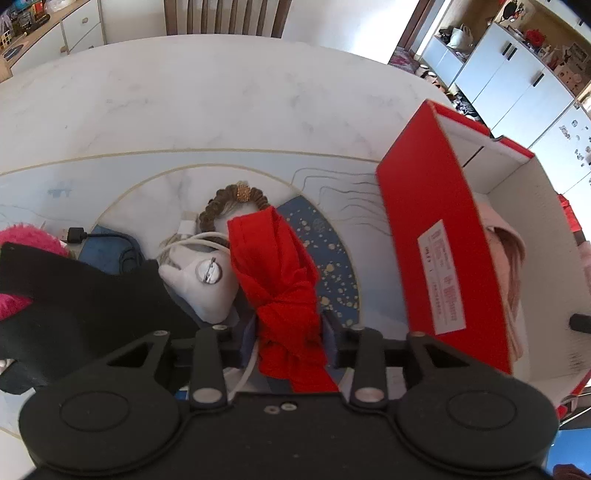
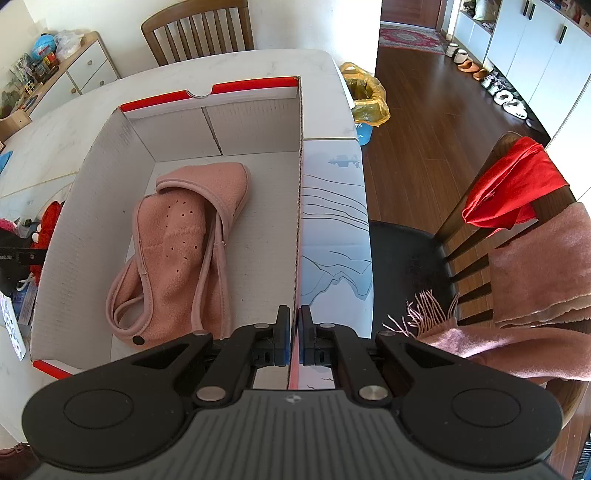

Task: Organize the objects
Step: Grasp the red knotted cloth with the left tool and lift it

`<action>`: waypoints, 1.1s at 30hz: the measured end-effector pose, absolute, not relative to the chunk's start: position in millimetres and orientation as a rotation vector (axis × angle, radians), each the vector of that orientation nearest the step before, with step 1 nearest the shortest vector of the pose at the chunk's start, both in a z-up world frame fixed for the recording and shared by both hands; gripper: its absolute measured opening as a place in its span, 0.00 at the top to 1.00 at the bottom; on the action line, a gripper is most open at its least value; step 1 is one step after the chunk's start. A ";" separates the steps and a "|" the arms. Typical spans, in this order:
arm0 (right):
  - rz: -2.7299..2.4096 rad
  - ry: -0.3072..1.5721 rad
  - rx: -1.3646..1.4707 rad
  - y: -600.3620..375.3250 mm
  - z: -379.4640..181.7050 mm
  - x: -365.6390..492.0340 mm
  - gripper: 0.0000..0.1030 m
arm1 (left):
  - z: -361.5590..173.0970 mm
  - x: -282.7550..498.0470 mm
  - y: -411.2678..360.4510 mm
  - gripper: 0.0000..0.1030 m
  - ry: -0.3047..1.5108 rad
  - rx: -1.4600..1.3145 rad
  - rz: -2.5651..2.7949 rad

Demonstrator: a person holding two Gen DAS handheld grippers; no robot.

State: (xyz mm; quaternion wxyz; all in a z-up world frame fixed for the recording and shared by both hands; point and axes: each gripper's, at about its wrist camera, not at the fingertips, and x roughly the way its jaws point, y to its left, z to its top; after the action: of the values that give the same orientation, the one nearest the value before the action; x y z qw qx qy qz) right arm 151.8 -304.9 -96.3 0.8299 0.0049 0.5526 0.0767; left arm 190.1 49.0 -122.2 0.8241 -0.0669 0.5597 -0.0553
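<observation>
A white marble-patterned desk (image 1: 207, 99) is seen, partly covered by a pale blue mat with thin line drawings (image 2: 334, 229). On the desk an open red cardboard shoebox with a white interior (image 2: 258, 206) is placed, and a pink fleece garment with trimmed edges (image 2: 184, 251) is laid flat on its floor.

The right gripper (image 2: 293, 332) is held at the box's right wall, its jaws closed tightly on the thin cardboard edge. The left gripper (image 1: 288, 332) is positioned just beside the box's red outer side, and its jaws are clamped on a knotted red cloth (image 1: 280, 273), which is seen rising between them.

Beyond the red cloth, a white padded item with a round metal fastener (image 1: 207, 284), a white cable (image 1: 192, 240), a brown braided ring with a gold bead (image 1: 232, 203), a black cloth (image 1: 81, 306) and a bright pink fuzzy item (image 1: 26, 240) are crowded together on the mat.

A wooden slat-back chair (image 2: 199, 33) is set at the far side of the desk. To the right, another wooden chair (image 2: 480, 229) is draped with a red garment (image 2: 513, 188) and a pink fringed scarf (image 2: 532, 280). Dark wooden flooring (image 2: 417, 110), white cabinets (image 2: 535, 48), a yellow-lined bin (image 2: 369, 99) and a row of shoes (image 2: 498, 88) are visible beyond.
</observation>
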 end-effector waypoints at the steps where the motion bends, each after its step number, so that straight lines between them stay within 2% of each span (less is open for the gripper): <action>1: 0.162 1.172 0.010 -304.1 -96.3 151.8 0.97 | -124.2 190.3 49.3 0.64 1.194 -0.143 -0.114; 5: 0.162 1.173 0.011 -304.3 -96.2 151.9 0.97 | -118.4 189.2 54.4 0.41 1.180 -0.162 -0.109; 10: 0.162 1.174 0.011 -303.8 -97.0 152.3 0.97 | -105.5 186.9 48.5 0.38 1.147 -0.136 -0.133; 14: 0.162 1.177 0.011 -303.2 -97.6 153.7 0.97 | -114.2 191.7 36.9 0.45 1.176 -0.130 -0.132; 21: 0.163 1.177 0.008 -302.5 -97.7 153.7 0.97 | -130.8 199.2 18.6 0.51 1.213 -0.043 -0.090; 23: 0.163 1.177 0.006 -302.6 -97.7 153.7 0.97 | -135.8 200.7 18.0 0.65 1.226 -0.024 -0.080; 26: 0.164 1.176 0.009 -303.1 -97.9 153.7 0.97 | -136.9 200.2 18.5 0.71 1.228 -0.015 -0.069; 33: 0.167 1.176 0.010 -302.5 -98.3 153.6 0.97 | -106.9 191.0 21.8 0.72 1.187 -0.019 -0.108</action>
State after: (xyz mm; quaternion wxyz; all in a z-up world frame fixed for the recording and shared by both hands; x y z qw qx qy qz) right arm 153.6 -302.5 -98.3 0.8289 0.0048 0.5539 0.0785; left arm 191.0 21.8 -106.9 0.8275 -0.0091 0.5591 -0.0507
